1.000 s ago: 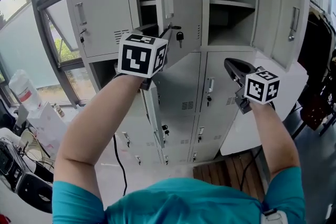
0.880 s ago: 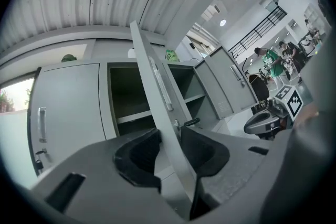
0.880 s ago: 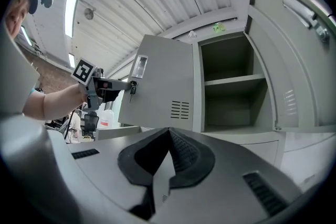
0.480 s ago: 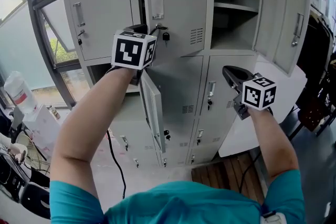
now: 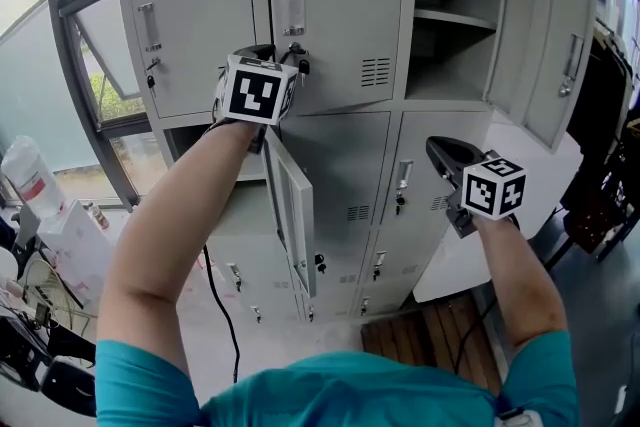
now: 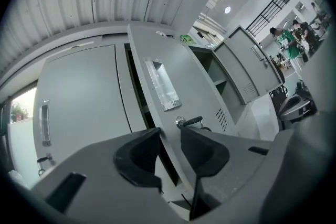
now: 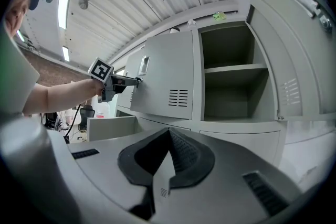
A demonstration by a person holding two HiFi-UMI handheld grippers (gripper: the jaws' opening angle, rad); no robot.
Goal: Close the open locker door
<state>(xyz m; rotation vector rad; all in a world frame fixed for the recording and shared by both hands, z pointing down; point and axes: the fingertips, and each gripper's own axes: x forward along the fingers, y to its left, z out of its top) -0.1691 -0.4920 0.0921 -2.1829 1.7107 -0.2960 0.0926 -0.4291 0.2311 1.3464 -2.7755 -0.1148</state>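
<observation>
The upper middle locker door stands almost flush with its frame; in the left gripper view a thin dark gap still shows along the edge of the door. My left gripper straddles that free edge just left of the key in the lock. The jaws of the left gripper are closing and the door's edge fills the space between the pads. My right gripper hangs shut and empty in front of the lower lockers, its pads meeting.
A lower locker door juts out open below my left arm. The upper right locker gapes open, its door swung right. A window and cluttered desk are at left, a wooden pallet on the floor.
The upper middle door has swung from well ajar to nearly flush, my left gripper travelling with its edge toward the lockers. The right gripper has barely moved.
</observation>
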